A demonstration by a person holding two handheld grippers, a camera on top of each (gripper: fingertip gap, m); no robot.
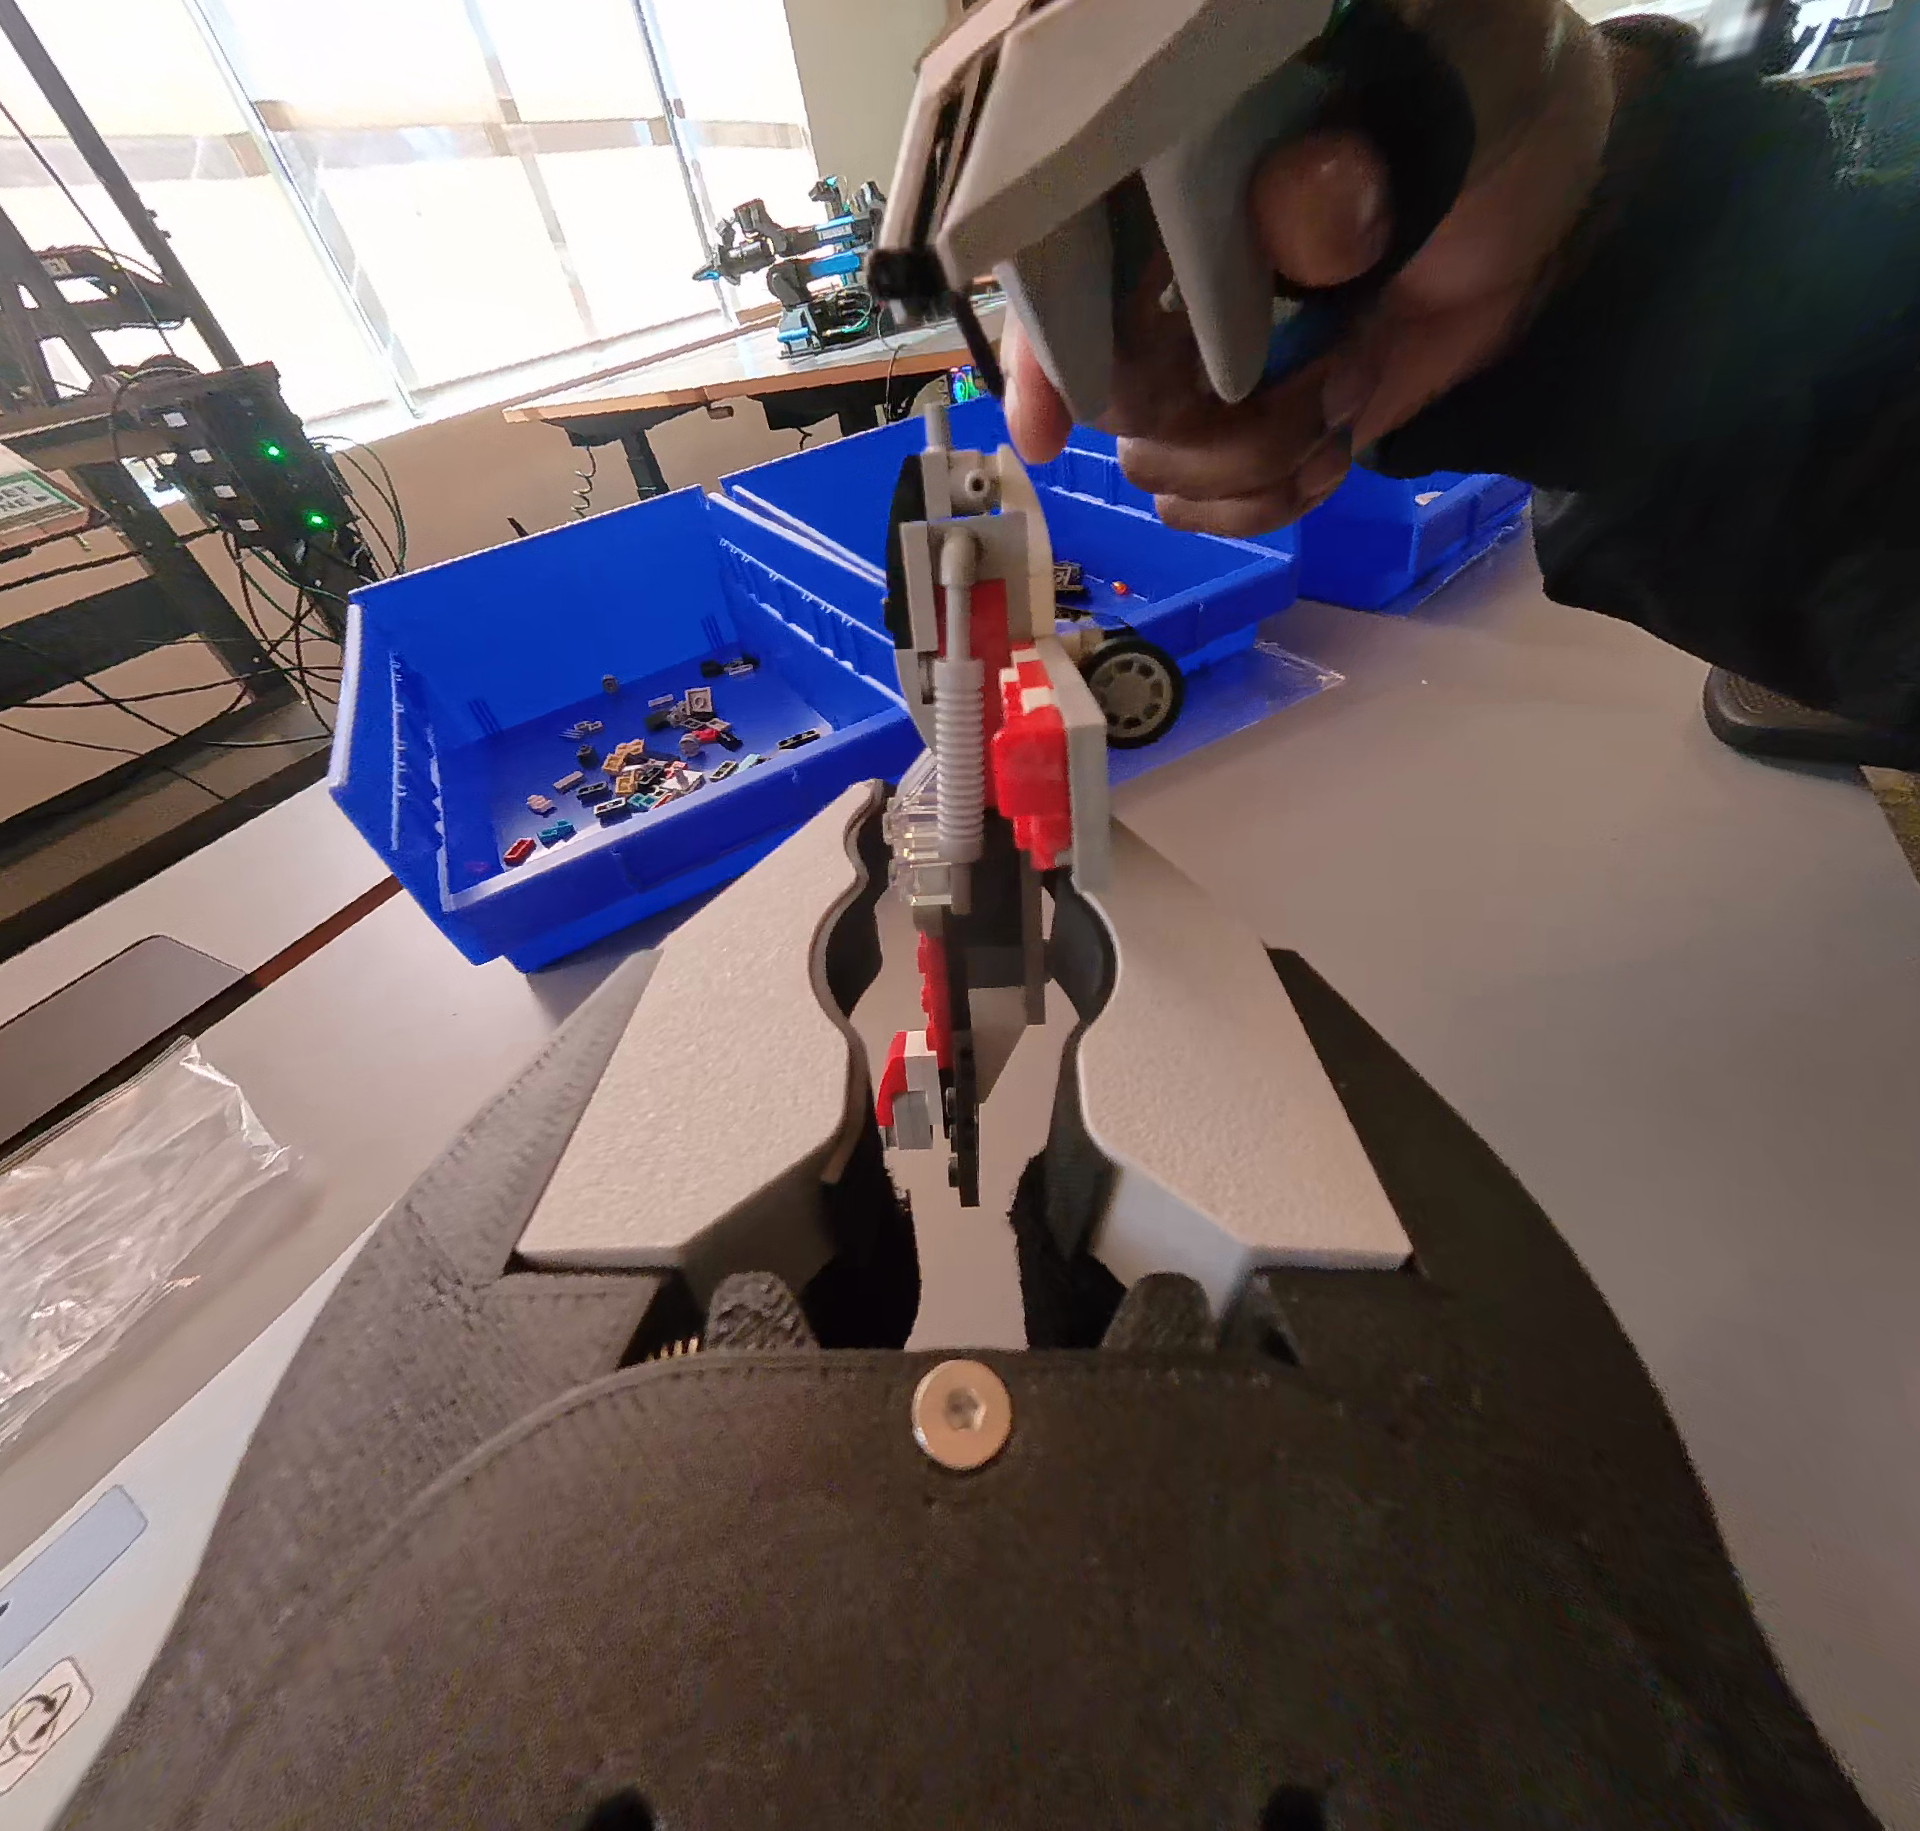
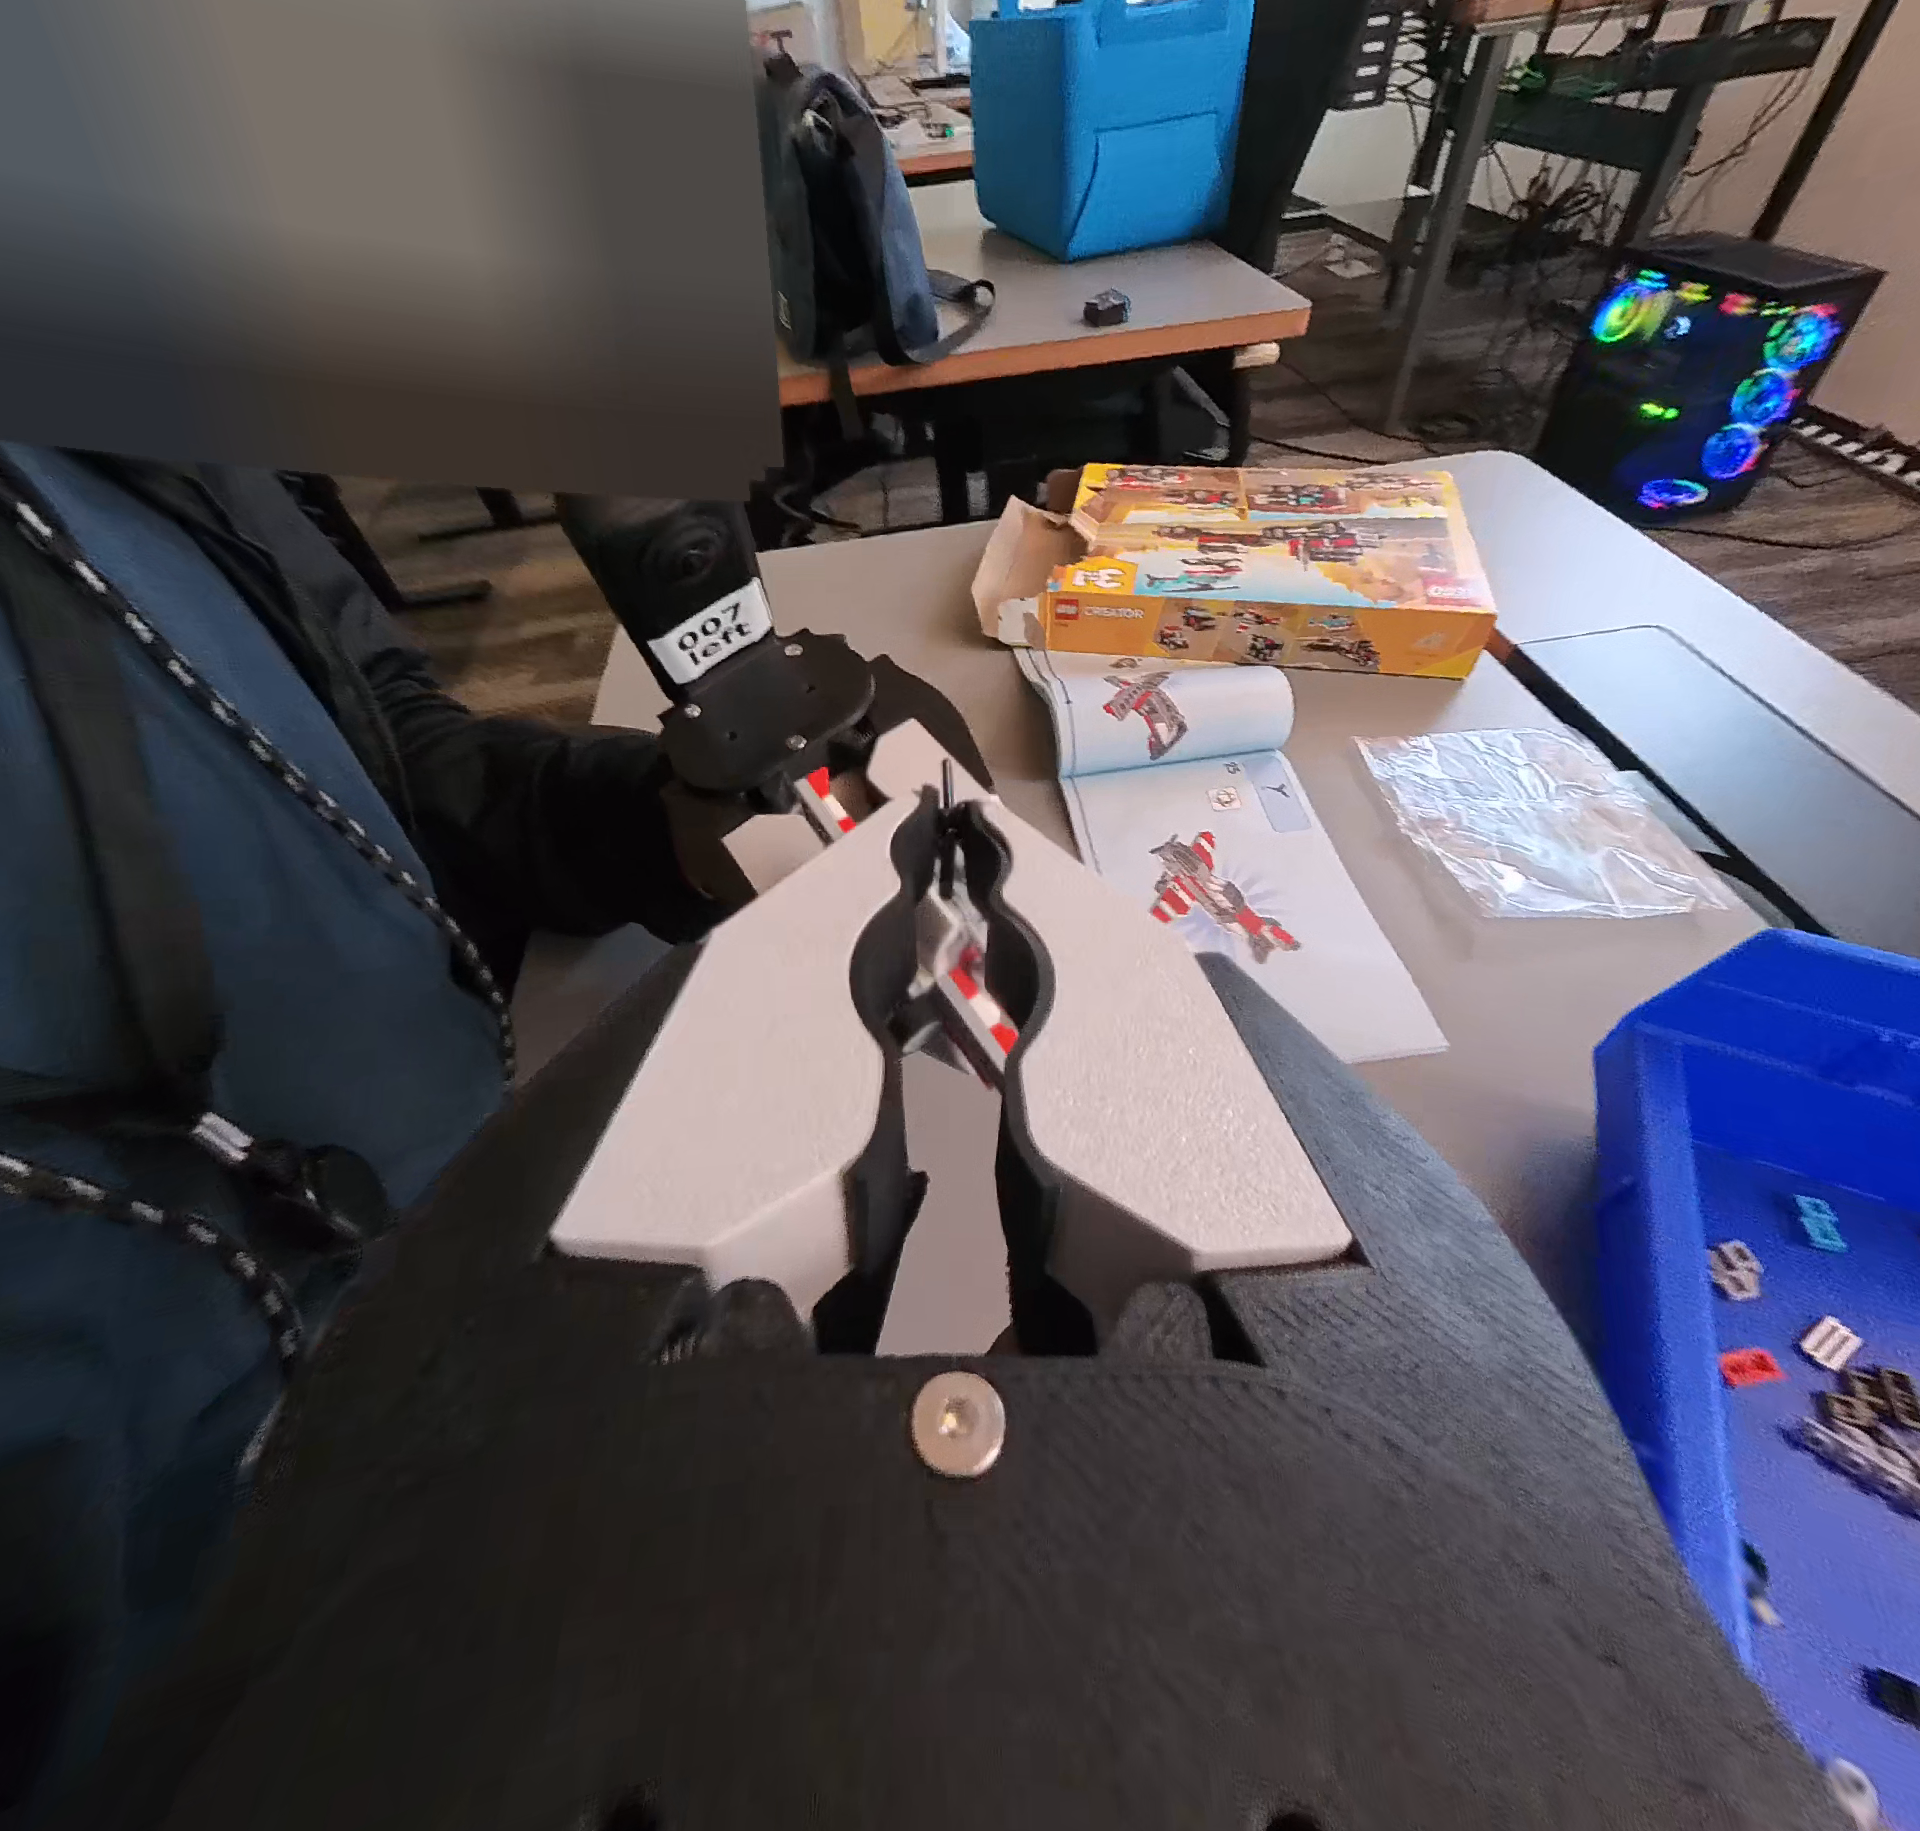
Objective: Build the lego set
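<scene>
Bright daylight entered through overexposed windows (image 1: 416, 119), glare washed the clear plastic bag (image 2: 1527, 825), wide-angle distortion curved the edges, blue bin (image 2: 1787, 1314) appeared motion-blurred.

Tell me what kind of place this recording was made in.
Most likely a robotics lab or shared office workspace: a small robot arm sits on a desk by the windows, a lit desktop computer stands on the floor, and cabled equipment racks line the wall.

Tongs (image 1: 977, 960) matt grainy plastic; model (image 1: 987, 742) glossy plastic; bin (image 1: 582, 659) smooth plastic; box (image 2: 1257, 576) cardboard.
</scene>
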